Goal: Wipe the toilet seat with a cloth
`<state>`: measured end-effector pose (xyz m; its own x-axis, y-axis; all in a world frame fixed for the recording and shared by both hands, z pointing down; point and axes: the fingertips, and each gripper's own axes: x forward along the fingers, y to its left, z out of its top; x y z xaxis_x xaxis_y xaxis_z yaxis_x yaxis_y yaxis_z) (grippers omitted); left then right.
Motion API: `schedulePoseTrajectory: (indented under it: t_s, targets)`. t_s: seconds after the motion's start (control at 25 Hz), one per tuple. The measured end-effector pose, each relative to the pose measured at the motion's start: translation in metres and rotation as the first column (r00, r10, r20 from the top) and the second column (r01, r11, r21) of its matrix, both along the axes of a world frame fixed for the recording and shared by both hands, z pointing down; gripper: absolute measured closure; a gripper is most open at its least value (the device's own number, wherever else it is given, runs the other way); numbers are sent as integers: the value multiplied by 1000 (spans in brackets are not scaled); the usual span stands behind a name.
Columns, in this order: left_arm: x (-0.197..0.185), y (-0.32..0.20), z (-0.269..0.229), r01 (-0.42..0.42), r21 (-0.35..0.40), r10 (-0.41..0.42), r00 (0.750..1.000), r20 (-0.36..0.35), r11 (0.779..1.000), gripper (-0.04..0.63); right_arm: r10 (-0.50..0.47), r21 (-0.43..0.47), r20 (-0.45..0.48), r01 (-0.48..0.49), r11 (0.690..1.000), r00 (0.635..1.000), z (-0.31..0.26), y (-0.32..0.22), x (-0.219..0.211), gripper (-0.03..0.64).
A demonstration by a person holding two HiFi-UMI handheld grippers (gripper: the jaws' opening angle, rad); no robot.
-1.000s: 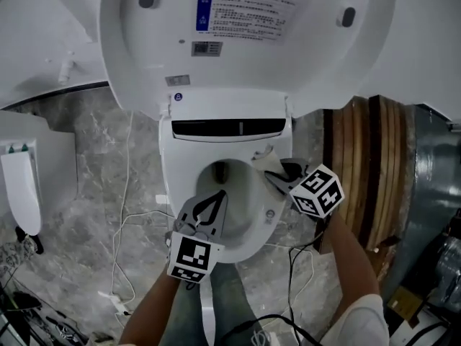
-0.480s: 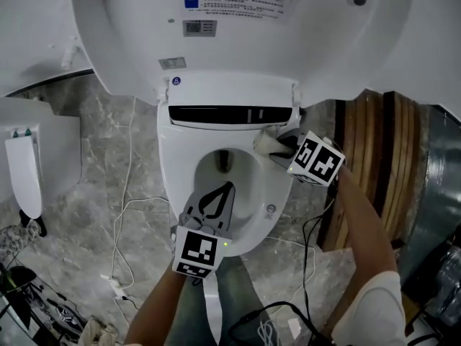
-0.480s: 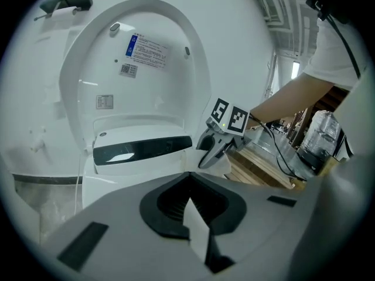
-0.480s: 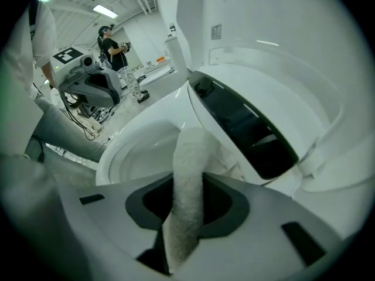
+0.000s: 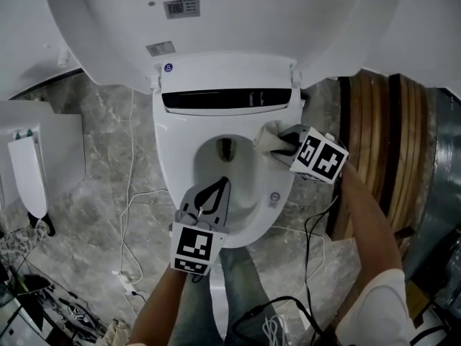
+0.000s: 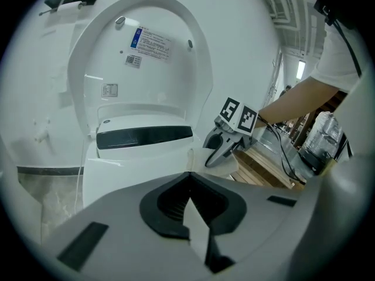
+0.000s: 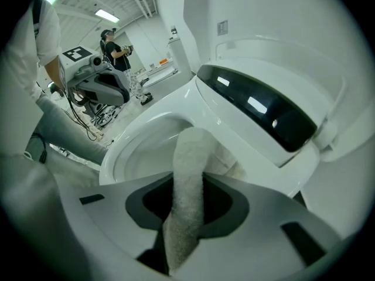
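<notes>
Pinched between the fingers of the right gripper [image 5: 284, 141]: a pale terry cloth [image 7: 188, 174], gripped low along a rolled fold. Comes up out of the grip as a thick band and flops forward onto the toilet seat [image 5: 171, 171], at its rear right beside the bowl [image 5: 225, 157].

Looks soft, light and limp, so likely to bunch, drag and fold under rather than slide stiffly. Probably no risk of damage, to it or to the hard, glossy seat. Best held as now, on a gathered fold, with enough loose pile ahead of the fingers to keep plastic off the porcelain. A pinch at one thin corner would likely let it trail into the bowl.

Nearest the person: left gripper [image 5: 222, 187], fingers pressed together on nothing. Hangs over the front of the seat, tipped gently downward and aimed toward the back of the toilet, bare left forearm [image 5: 155, 308] low behind it.

Farther in: right gripper pitched steeply down onto the seat's rear right, marker cube uppermost, right forearm [image 5: 367, 215] reaching in from the side. Seems set for a wiping stroke along the ring.

Beyond: the hinge housing [image 5: 229, 99] with its dark strip, then the raised lid [image 5: 238, 20], label facing out.
</notes>
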<state>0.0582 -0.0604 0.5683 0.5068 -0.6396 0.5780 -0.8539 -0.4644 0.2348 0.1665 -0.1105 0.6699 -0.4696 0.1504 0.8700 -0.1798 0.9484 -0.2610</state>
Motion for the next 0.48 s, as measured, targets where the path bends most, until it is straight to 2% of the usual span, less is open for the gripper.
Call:
schedulePoseTrajectory:
  t_s: [0.48]
  targets:
    - [-9, 24, 4, -24, -6, 25, 999, 21, 1000, 584, 31, -35, 11, -30, 999, 999, 4, 57, 5, 517]
